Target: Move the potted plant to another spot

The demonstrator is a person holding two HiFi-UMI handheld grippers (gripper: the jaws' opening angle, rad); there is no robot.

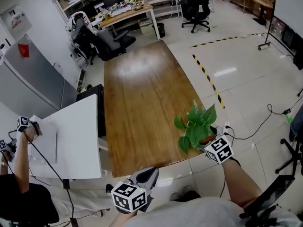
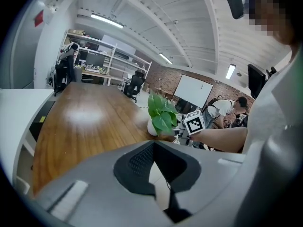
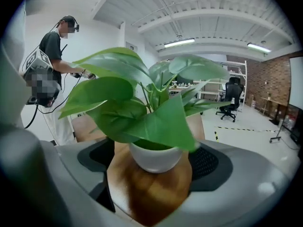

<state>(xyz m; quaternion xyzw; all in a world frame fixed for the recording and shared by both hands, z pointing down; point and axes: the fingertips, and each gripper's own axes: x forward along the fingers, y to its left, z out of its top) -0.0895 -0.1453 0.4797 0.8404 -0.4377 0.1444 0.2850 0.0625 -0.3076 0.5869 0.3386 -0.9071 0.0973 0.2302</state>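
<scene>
The potted plant (image 1: pixel 195 126), with broad green leaves in a small white pot (image 3: pixel 155 157), stands at the near right corner of the long wooden table (image 1: pixel 142 93). My right gripper (image 1: pixel 212 142) reaches in from the table's edge, its jaws wide on either side of the pot. In the right gripper view the pads stand apart from the pot, so it is open (image 3: pixel 154 167). My left gripper (image 1: pixel 142 183) hovers below the table's near edge, off to the left of the plant (image 2: pixel 161 115). Its jaws meet with nothing between them (image 2: pixel 154 148).
A white desk (image 1: pixel 75 136) adjoins the table's left side, and another person (image 1: pixel 19 174) with grippers stands beside it. Office chairs (image 1: pixel 106 41) and a cluttered bench stand beyond the far end. Black-yellow tape (image 1: pixel 208 79) and cables (image 1: pixel 265 119) lie on the floor at right.
</scene>
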